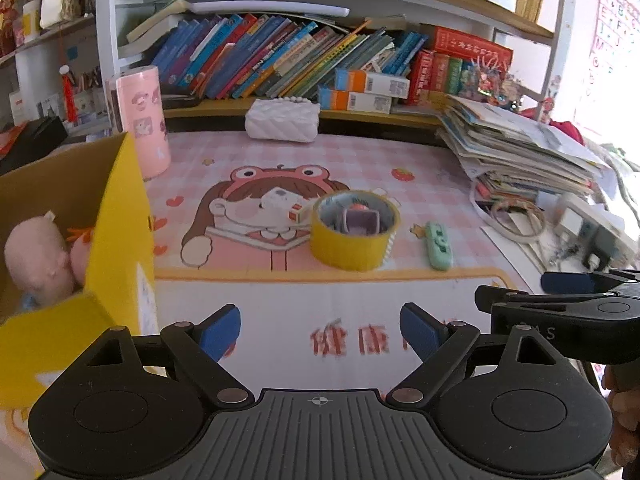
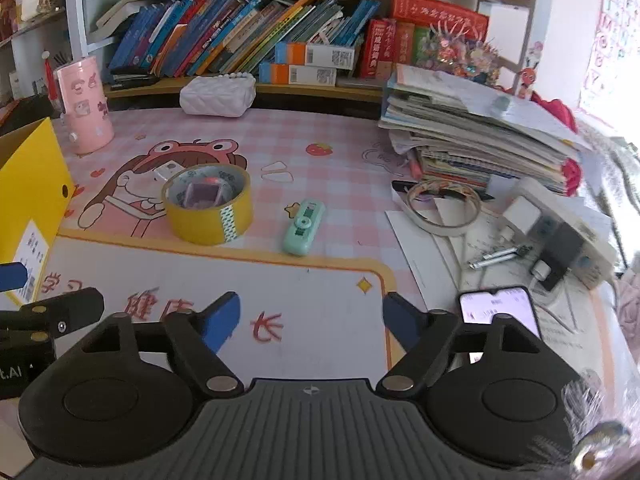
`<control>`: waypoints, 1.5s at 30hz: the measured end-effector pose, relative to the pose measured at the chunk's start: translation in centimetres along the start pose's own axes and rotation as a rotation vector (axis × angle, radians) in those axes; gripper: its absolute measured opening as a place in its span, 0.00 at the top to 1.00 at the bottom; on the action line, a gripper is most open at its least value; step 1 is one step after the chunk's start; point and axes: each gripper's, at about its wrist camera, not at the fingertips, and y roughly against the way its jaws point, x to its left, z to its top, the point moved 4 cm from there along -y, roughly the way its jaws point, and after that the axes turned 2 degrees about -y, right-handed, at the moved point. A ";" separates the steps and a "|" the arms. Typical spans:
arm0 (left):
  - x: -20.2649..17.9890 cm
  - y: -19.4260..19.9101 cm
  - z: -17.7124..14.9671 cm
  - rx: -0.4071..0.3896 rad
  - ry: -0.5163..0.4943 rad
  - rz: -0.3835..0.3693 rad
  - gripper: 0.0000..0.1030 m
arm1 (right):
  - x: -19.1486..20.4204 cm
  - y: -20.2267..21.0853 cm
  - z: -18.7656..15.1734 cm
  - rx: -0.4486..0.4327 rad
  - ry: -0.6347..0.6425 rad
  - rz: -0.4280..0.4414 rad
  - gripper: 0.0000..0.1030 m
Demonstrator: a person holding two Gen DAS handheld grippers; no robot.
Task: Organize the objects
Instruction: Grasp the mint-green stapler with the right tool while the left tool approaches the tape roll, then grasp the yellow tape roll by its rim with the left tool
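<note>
While each hand-held gripper (image 1: 320, 326) (image 2: 312, 316) gapes, tape roll (image 2: 209, 209) rings a small box (image 2: 204, 194).

One yellow tape roll (image 2: 209, 210), one green correction tape (image 2: 304, 227), one yellow box (image 1: 76, 264), one pink cup (image 2: 85, 107), one phone (image 2: 498, 312).

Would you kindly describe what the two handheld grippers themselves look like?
The left gripper and right gripper look alike: matte black linkage arms with silver pivot pins, round black discs either side, a ribbed grey centre plate bearing a crosshair mark, and blue pads on the fingers.
</note>
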 end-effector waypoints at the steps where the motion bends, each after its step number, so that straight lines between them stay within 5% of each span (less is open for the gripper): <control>1: -0.1 -0.4 0.3 -0.001 -0.002 0.006 0.14 | -0.2 -0.6 0.4 0.003 -0.007 0.013 0.36; 9: -0.4 -2.9 2.3 0.014 -0.009 0.054 0.14 | -1.4 -6.2 3.3 0.038 -0.079 0.079 0.51; 20: -0.5 -5.2 3.7 0.026 -0.016 0.074 0.09 | -0.5 -11.8 4.7 0.093 -0.023 0.116 0.65; 23: -1.0 -6.0 4.0 0.033 -0.029 0.061 0.09 | -0.5 -12.2 4.8 0.083 0.011 0.124 0.77; 45: -4.3 -14.4 5.8 0.076 -0.088 0.024 0.07 | -6.6 -6.0 4.7 0.036 -0.131 0.130 0.78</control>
